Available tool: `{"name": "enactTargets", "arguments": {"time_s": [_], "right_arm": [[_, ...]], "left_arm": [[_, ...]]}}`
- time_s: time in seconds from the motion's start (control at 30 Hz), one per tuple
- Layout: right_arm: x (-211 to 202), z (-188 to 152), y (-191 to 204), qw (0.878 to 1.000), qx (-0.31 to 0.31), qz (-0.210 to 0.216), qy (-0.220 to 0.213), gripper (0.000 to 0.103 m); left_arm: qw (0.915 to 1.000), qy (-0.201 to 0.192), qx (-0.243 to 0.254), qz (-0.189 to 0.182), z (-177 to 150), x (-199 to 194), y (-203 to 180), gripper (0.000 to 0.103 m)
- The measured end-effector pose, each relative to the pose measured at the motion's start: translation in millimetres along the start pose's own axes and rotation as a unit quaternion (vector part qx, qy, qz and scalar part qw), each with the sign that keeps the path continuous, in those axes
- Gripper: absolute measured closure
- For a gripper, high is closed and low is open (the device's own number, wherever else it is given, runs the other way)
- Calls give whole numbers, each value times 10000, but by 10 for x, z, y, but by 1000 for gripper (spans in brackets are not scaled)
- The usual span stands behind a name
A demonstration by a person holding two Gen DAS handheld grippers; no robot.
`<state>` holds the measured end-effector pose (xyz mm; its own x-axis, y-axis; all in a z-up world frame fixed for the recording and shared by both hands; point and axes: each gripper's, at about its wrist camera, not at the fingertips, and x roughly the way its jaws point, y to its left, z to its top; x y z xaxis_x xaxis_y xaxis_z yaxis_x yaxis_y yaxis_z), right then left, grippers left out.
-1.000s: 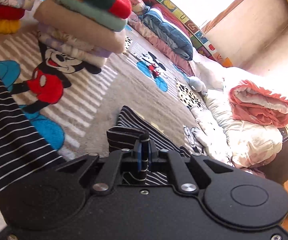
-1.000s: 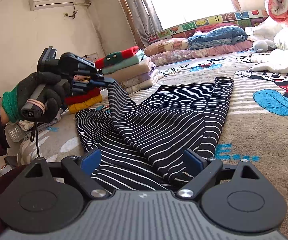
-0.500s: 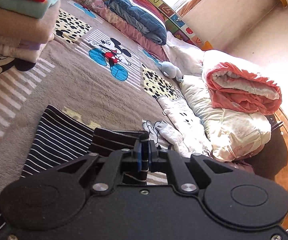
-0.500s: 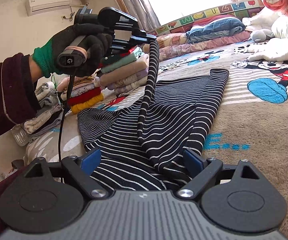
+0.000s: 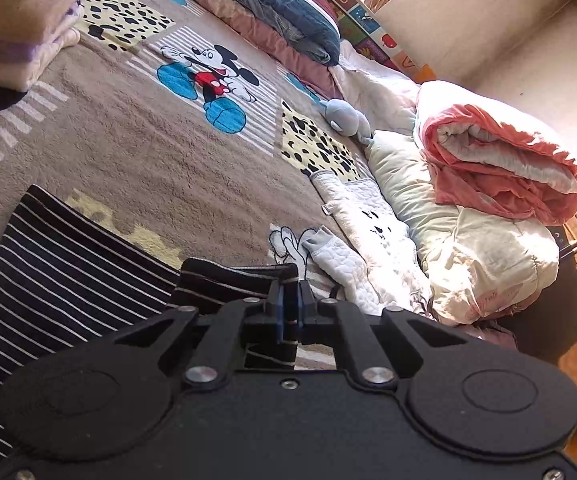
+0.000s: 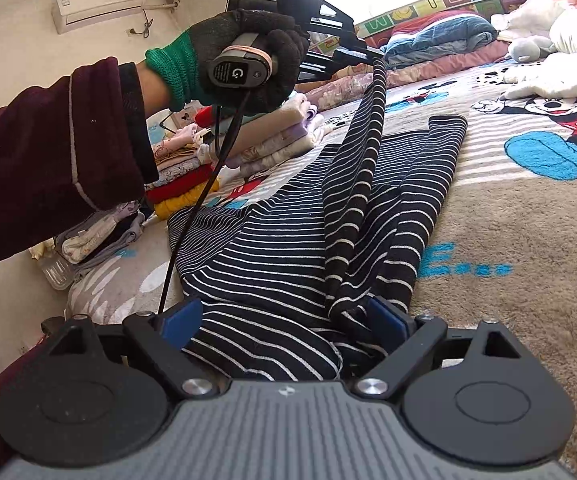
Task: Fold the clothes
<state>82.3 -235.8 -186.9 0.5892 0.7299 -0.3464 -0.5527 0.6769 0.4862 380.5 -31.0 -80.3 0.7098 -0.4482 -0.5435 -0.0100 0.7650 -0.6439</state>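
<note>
Left tool [image 5: 289, 308]: your blue pads are pressed together on a doubled edge of the striped garment [image 6: 288, 248], pinching it well above the bed; in the right wrist view a long twisted band of the knit hangs down from that left tool [image 6: 370, 54].
Left hand [image 6: 244, 64]: you grip the handle in a dark knitted glove with a green cuff; a maroon sleeve [image 6: 48, 160] covers your arm and a thin black cable [image 6: 196, 216] drops from the handle.
Right tool [image 6: 284, 320]: your two blue pads stand wide apart, low over the near hem, with rumpled cloth lying between them; whether they touch it, you cannot tell from here.
Striped garment: a soft black knit with thin white stripes, mostly spread flat on the bed, creased into long ridges on its right side.
Bed cover [image 5: 136, 152]: a fuzzy tan plush with cartoon mouse prints, spotted patches and pale stripes.
Folded stack [image 6: 280, 140]: neat layers of cream and lilac fabric just beyond the garment.
Quilt [image 5: 496, 164]: a puffy coral and white roll at the bed's far edge.
</note>
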Motion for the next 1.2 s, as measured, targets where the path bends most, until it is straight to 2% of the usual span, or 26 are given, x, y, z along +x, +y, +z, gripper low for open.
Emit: {"name": "enactTargets", "arguments": {"time_s": [0.8, 1.2], "right_arm": [[-54, -10, -147, 9973, 631, 366, -53, 12], [-58, 3, -195, 9955, 828, 452, -83, 12]], "left_arm": [[9983, 364, 293, 357, -128, 705, -76, 99], [9913, 432, 958, 798, -266, 928, -198, 99]]}}
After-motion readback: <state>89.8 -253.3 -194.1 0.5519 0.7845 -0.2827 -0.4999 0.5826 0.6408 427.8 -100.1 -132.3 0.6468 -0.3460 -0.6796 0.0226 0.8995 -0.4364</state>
